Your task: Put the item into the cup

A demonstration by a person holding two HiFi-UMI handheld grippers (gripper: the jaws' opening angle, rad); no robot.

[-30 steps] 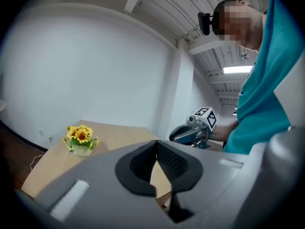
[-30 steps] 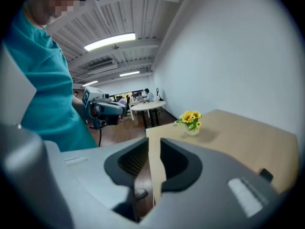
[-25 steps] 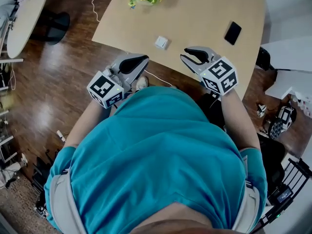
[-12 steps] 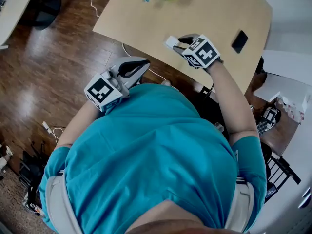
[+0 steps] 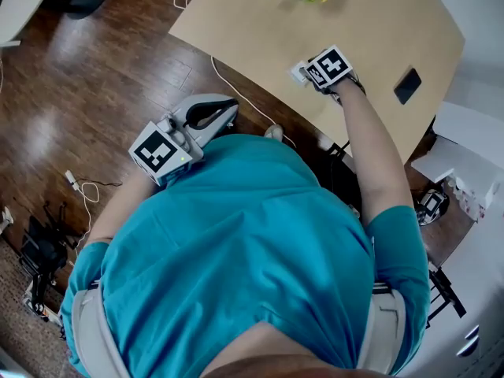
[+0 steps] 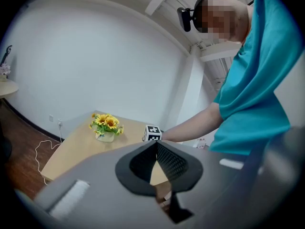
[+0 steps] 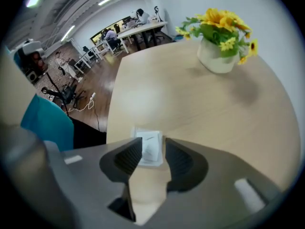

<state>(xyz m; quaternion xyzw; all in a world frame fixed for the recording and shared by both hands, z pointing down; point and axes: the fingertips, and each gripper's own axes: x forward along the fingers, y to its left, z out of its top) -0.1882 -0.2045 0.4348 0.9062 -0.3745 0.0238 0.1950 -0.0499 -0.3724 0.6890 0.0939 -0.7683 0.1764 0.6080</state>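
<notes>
Right hand-held gripper [image 7: 152, 143], jaws just opened wide and gripping nothing, points down at the small white packet [image 7: 149, 152] lying flat on the surface [image 7: 190, 97] between them; clenched left hand-held gripper [image 6: 156, 146] is farther off.

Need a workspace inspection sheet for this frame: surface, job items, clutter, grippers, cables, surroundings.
surface: tan table, level.
job's things: white square item lies flat near the table's near edge; cup: nothing seen.
clutter: sunflower pot at the far edge; black phone on the right side.
grippers: right gripper points down, jaws have just been opening, item between them, pads not pressing; left gripper shut, empty, held off the table.
cables: white cable on the floor by the table edge.
surroundings: dark wood floor; other tables with people far off.
</notes>
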